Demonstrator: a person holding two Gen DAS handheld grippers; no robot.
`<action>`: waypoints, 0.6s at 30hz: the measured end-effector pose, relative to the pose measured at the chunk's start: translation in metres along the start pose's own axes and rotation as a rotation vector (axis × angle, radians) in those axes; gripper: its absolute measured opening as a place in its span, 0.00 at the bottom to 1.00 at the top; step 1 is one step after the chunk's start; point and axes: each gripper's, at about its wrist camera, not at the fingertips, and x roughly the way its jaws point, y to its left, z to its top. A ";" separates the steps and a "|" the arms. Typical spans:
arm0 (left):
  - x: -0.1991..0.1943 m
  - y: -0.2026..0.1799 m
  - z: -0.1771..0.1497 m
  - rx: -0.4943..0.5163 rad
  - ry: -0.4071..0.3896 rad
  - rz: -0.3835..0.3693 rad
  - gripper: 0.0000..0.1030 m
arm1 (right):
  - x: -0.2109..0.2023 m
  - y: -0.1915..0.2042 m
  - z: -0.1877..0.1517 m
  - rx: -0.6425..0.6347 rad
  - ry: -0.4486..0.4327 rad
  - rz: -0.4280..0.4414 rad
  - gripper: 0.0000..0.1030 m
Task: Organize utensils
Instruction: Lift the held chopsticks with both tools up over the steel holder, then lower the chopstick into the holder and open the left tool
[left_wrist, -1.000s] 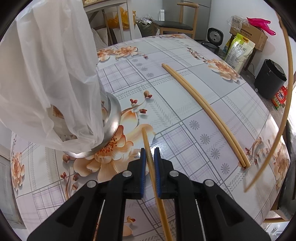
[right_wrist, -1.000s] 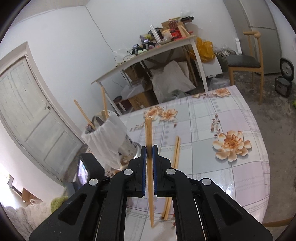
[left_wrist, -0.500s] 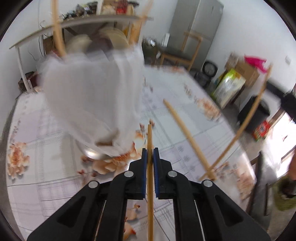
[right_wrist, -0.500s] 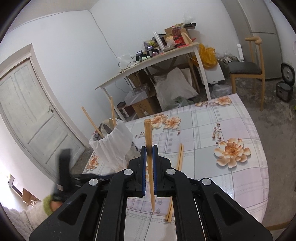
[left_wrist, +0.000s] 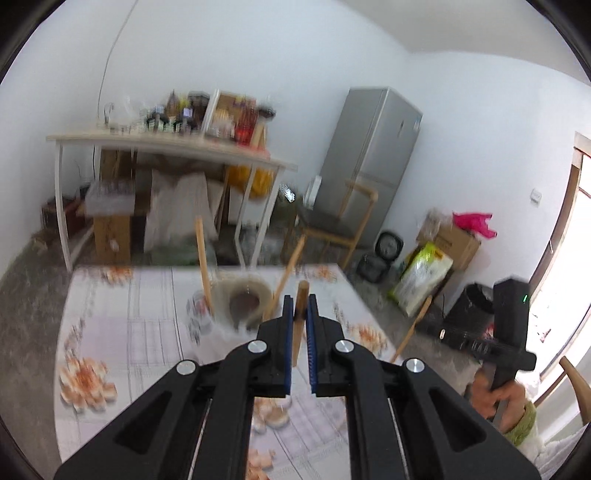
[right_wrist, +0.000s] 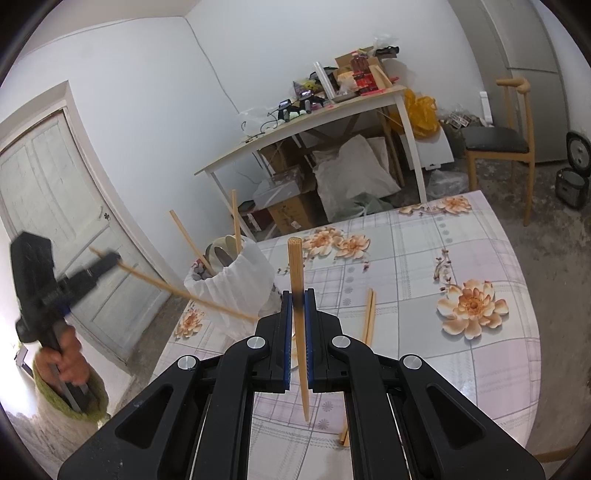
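The left gripper (left_wrist: 299, 309) has its blue-padded jaws pinching a pale wooden chopstick (left_wrist: 298, 325) near its upper end, the stick running down between the pads. In the right wrist view this same tool appears at the left edge, gripped by a hand (right_wrist: 68, 360) in a green cuff, its chopstick slanting down toward the round metal utensil holder wrapped in a white plastic bag (right_wrist: 236, 286). The left wrist view is blurred.

The right gripper (right_wrist: 297, 303) also has its jaws pressed onto a second light wooden chopstick (right_wrist: 298, 295) — it stands nearly upright, its cut end above the pads and its thin tip below them, over the floral-patterned tabletop (right_wrist: 461, 350).

The holder stands on the tabletop to the left of the right gripper, with two more chopsticks (right_wrist: 190, 240) leaning out of its mouth. To the right of the holder, just beside the right gripper, a pair of loose chopsticks (right_wrist: 365, 325) lies flat on the tabletop, side by side.
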 end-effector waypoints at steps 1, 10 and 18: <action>-0.004 0.000 0.009 0.004 -0.023 0.003 0.06 | 0.000 0.000 0.000 0.000 0.000 -0.001 0.04; -0.027 -0.002 0.062 0.051 -0.178 0.021 0.06 | 0.004 -0.001 -0.002 0.006 0.010 0.002 0.04; -0.024 0.010 0.098 0.056 -0.259 0.064 0.06 | 0.009 -0.001 -0.001 0.005 0.012 0.008 0.04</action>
